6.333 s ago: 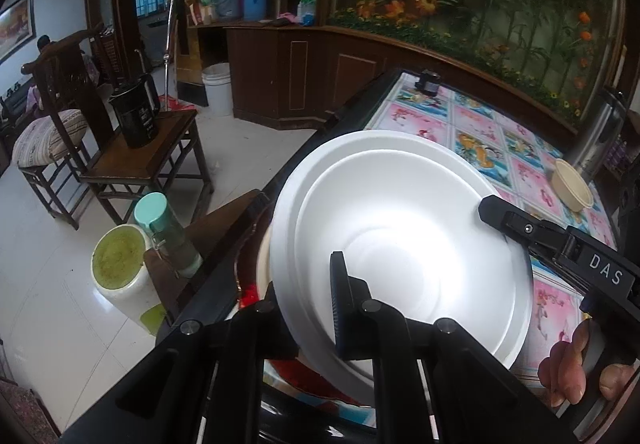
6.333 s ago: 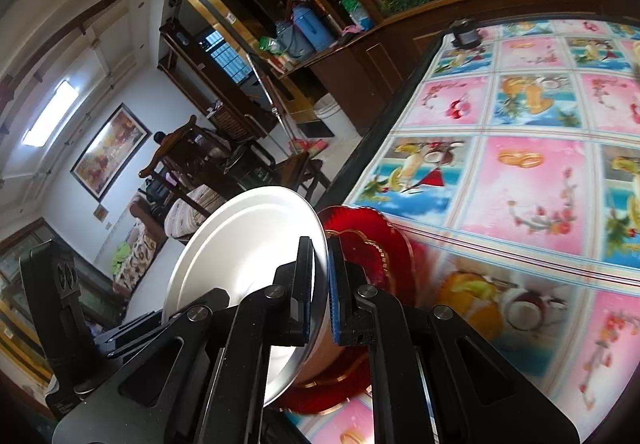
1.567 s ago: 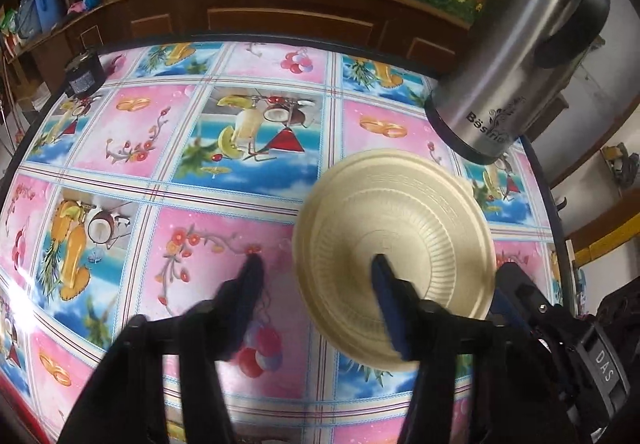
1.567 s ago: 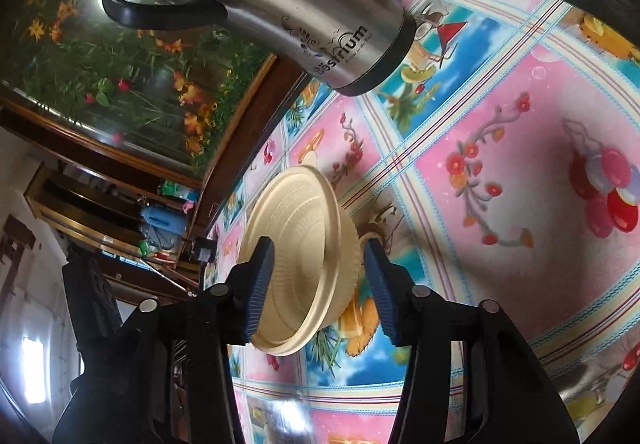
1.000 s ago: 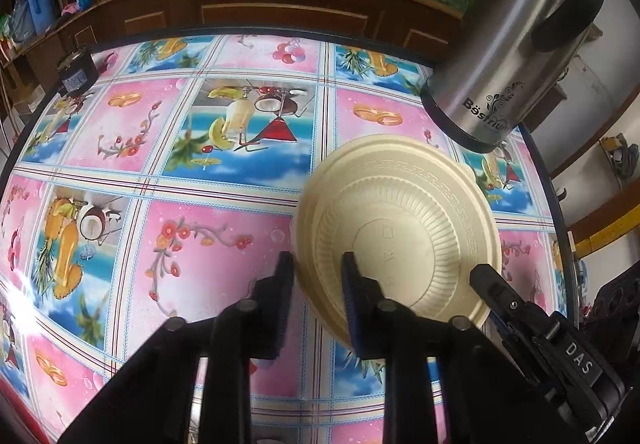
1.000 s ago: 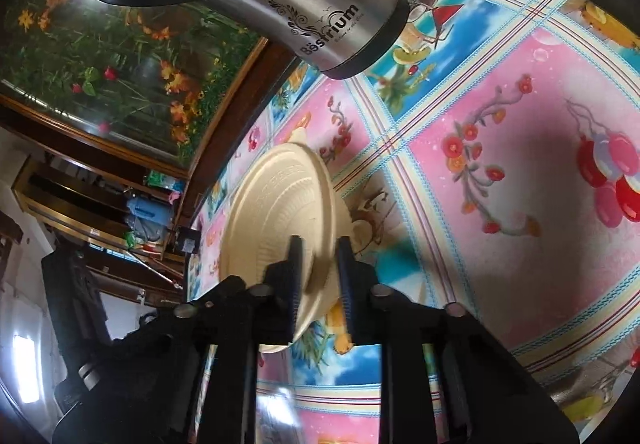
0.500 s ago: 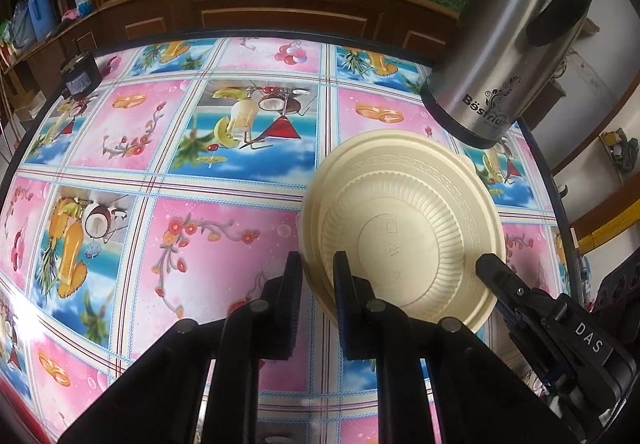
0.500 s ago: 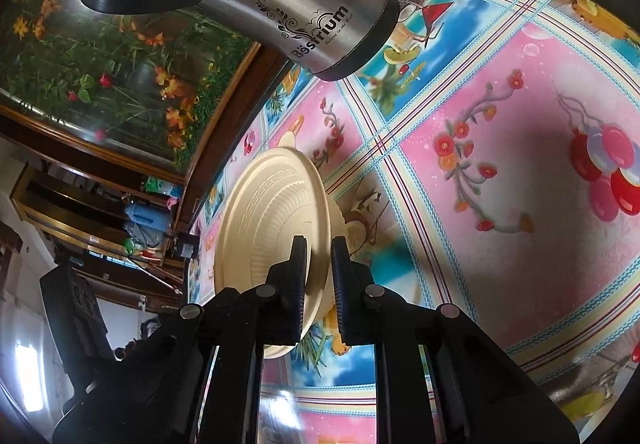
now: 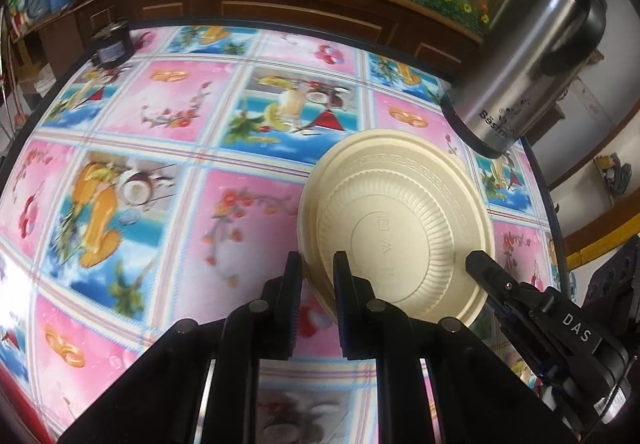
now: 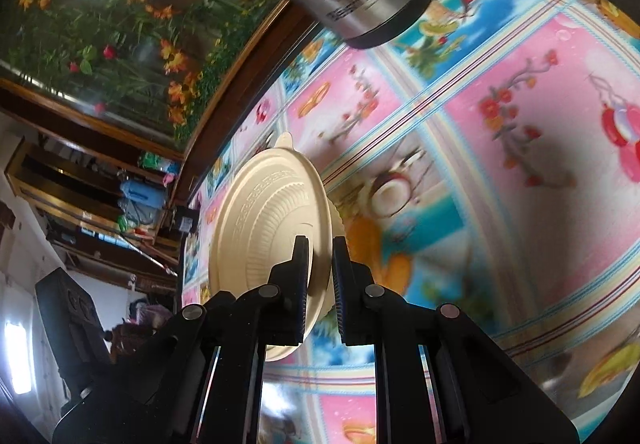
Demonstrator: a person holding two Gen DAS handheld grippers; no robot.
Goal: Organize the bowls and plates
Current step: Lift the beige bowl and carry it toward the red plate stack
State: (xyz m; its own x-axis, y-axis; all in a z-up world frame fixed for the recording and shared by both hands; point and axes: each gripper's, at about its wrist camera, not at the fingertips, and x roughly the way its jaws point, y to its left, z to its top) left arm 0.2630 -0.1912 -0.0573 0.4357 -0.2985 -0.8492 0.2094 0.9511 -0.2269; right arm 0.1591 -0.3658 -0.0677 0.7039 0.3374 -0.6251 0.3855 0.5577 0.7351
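Cream bowl (image 9: pixel 400 219) pinched between both grippers' fingers.

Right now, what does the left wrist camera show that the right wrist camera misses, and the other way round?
Only the left wrist view shows the small dark round jar at the table's far corner, and the right tool clamped on the rim of the cream ribbed plastic bowl.

Only the right wrist view shows that bowl edge-on, a bright ceiling light and a white wall.

Both show the bowl, the steel thermos jug, the pink and blue fruit-print tablecloth and the flower mural behind.
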